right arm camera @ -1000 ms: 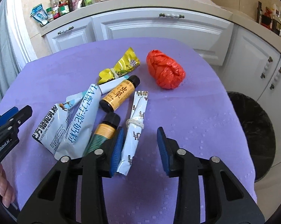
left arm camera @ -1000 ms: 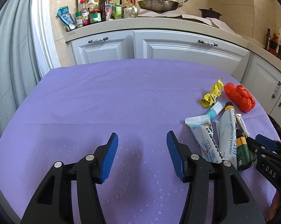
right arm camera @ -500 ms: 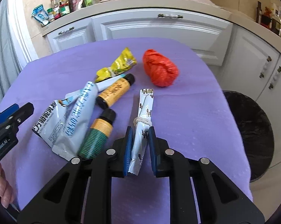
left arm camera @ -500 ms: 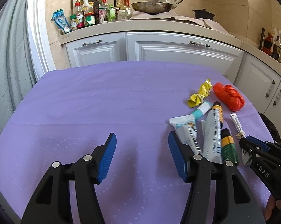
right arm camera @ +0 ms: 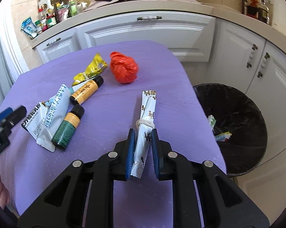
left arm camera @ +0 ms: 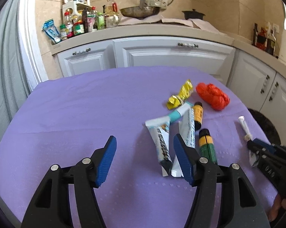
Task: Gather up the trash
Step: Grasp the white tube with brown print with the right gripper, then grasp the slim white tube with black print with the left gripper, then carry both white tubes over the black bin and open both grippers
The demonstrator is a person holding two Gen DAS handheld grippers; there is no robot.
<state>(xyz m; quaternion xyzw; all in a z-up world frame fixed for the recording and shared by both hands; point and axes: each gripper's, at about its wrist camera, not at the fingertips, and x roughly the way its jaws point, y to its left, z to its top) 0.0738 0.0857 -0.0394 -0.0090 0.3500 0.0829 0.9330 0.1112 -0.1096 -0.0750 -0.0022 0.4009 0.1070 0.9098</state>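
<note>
My right gripper (right arm camera: 142, 136) is shut on a long white wrapper tied with string (right arm camera: 147, 112) and holds it above the purple table's right side; the wrapper also shows in the left wrist view (left arm camera: 244, 127). On the table lie a green bottle (right arm camera: 67, 127), an orange bottle (right arm camera: 86, 92), white tubes (right arm camera: 48, 115), a yellow wrapper (right arm camera: 92, 68) and a red crumpled bag (right arm camera: 124, 67). My left gripper (left arm camera: 144, 148) is open and empty above the table, just left of the tubes (left arm camera: 162, 140).
A black-lined trash bin (right arm camera: 236, 125) stands on the floor right of the table, with some trash inside. White cabinets (left arm camera: 167, 55) and a cluttered counter run behind. The purple cloth (left arm camera: 76, 110) covers the table.
My right gripper has closed on the white wrapper, lifted it and carried it right, away from the pile. My left gripper has drifted slightly, still open.
</note>
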